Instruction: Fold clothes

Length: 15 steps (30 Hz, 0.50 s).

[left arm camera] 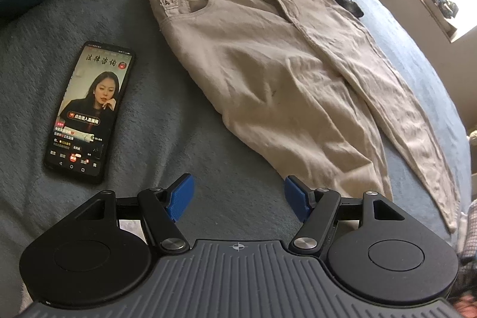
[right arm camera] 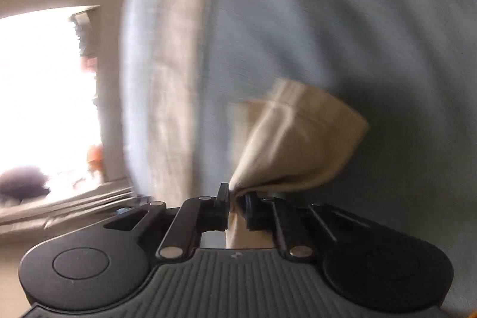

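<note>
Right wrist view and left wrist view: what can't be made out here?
- Right wrist view: motion blur; beige fabric pinched in right gripper, which part of the garment is unclear.
- Left wrist view: beige trousers, leg ends cut off at the right edge; left gripper open.
- Phone: small text unreadable.

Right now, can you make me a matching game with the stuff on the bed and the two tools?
Things:
1. beige trousers
2. phone
3. left tool
4. right tool

States:
A. open, nothing between its blue pads
B. lying on the grey blanket, screen lit
C. shut on a beige cloth end
D. spread flat, waistband at the far end

Pairs: 1-D, 2-B, 3-A, 4-C
</note>
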Tool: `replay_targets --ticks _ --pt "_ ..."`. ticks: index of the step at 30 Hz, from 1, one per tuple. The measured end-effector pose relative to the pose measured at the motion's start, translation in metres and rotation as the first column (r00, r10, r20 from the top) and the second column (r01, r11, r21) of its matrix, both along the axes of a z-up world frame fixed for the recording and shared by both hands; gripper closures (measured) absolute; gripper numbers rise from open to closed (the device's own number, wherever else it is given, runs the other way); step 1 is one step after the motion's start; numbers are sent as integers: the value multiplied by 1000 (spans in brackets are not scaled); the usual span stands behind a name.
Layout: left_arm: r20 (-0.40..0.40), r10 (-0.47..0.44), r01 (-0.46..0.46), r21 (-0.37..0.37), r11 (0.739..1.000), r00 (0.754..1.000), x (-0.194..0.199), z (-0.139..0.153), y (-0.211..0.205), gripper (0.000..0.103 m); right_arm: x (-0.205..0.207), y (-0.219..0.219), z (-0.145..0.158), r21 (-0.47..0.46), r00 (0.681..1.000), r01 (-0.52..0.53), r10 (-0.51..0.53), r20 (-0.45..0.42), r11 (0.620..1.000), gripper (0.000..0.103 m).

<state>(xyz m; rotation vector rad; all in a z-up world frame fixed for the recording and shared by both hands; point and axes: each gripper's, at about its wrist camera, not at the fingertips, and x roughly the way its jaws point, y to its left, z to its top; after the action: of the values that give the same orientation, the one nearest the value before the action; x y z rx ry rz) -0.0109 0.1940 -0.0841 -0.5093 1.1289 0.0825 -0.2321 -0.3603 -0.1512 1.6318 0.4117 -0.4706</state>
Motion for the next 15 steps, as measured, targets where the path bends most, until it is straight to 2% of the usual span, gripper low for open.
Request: replay_targets --ticks 4,7,10,12,14,15 --pt "-10 6 -6 14 1000 1000 6 -2 1 36 7 -22 72 -200 989 -29 57 135 979 94" --pt "-24 10 -10 21 1000 1000 11 -4 2 36 -1 -37 111 -339 986 -38 91 141 940 94" --pt "-36 24 -23 19 1000 999 15 -6 8 36 -3 -46 97 -317 997 -34 55 56 948 82" --pt "-48 38 -37 11 999 998 18 -6 13 36 -17 -50 67 -252 997 11 -31 -76 968 45" --pt "-45 58 -58 -5 998 997 21 3 22 36 -48 -51 40 -208 961 92 -142 -239 974 42" --pt "-43 68 -68 -14 998 997 23 8 27 36 -64 -50 33 -190 942 142 -192 -277 971 42"
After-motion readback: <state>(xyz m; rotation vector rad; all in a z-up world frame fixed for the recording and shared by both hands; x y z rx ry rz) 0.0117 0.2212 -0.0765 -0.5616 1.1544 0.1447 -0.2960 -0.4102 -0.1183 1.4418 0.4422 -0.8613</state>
